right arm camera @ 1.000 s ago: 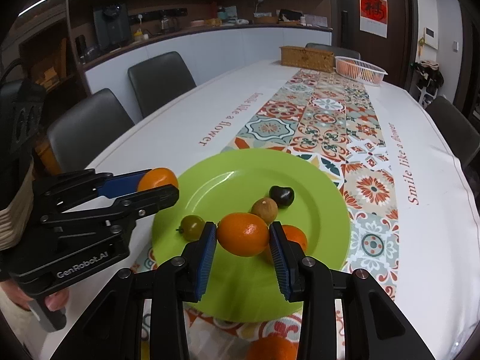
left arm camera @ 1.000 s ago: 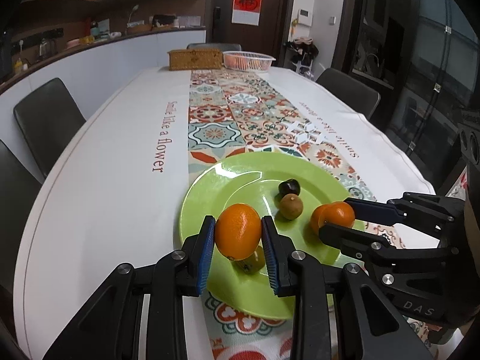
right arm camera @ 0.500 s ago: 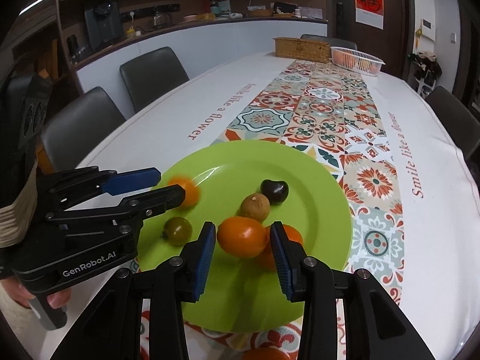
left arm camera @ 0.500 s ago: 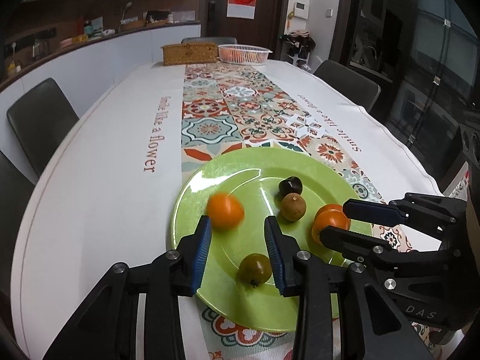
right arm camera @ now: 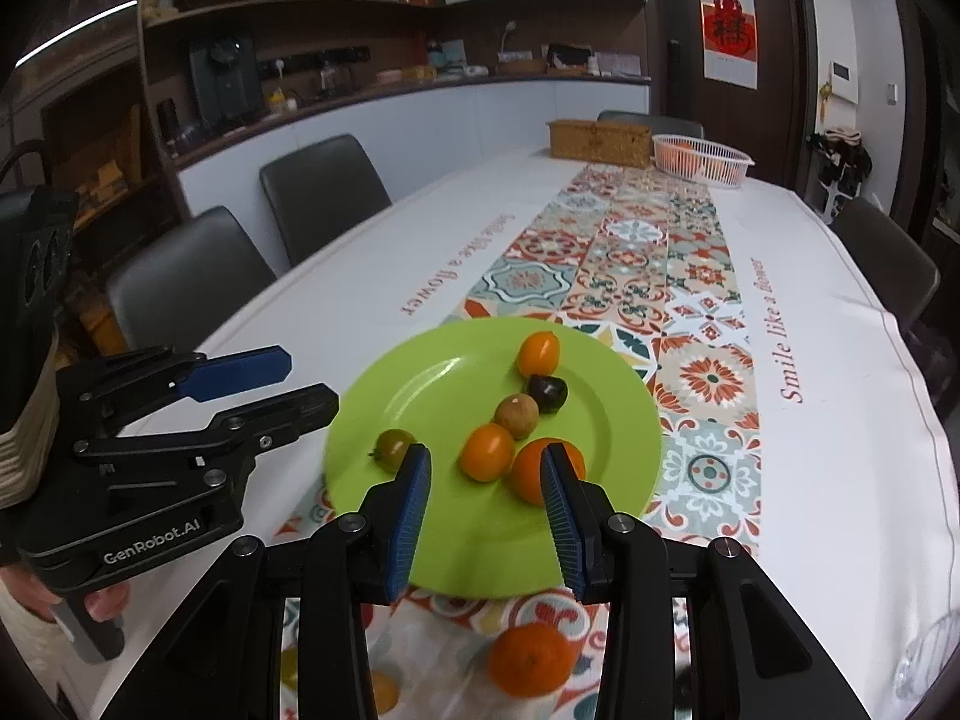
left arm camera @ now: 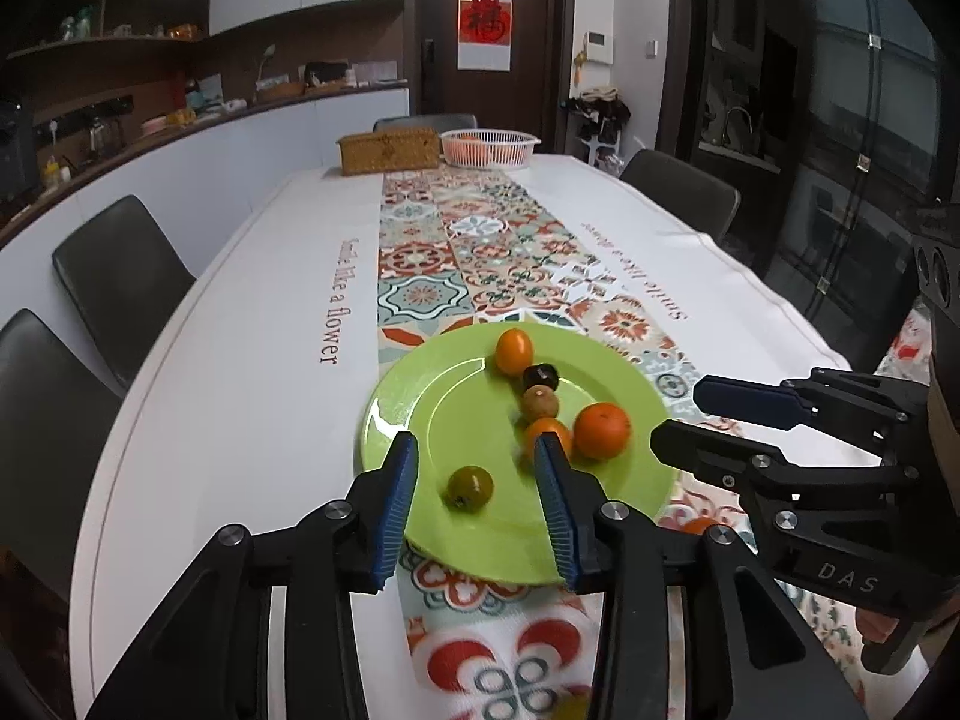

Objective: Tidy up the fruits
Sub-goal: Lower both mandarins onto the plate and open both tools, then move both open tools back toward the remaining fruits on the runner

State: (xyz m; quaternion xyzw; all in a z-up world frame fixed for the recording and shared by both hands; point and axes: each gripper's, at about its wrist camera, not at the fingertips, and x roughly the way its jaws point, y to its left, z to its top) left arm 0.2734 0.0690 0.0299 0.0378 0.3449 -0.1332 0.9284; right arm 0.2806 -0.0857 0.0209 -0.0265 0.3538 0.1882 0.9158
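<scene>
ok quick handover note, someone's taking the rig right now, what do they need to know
Left tongs: empty, jaws opening, above the near edge of the green plate.
Right tongs: open, holding nothing.
On the plate: large orange, two small orange fruits, brown fruit, dark fruit, greenish tomato.
Left: one orange lies off the plate on the table runner, near edge.

Fruit clusters from the centre toward twelve and three o'clock on the green plate (right arm camera: 420,378), with a greenish tomato (right arm camera: 393,447) at eight, leaving its nine-to-eleven side bare, while white tablecloth (left arm camera: 252,360) lies open at nine beyond the rim.
</scene>
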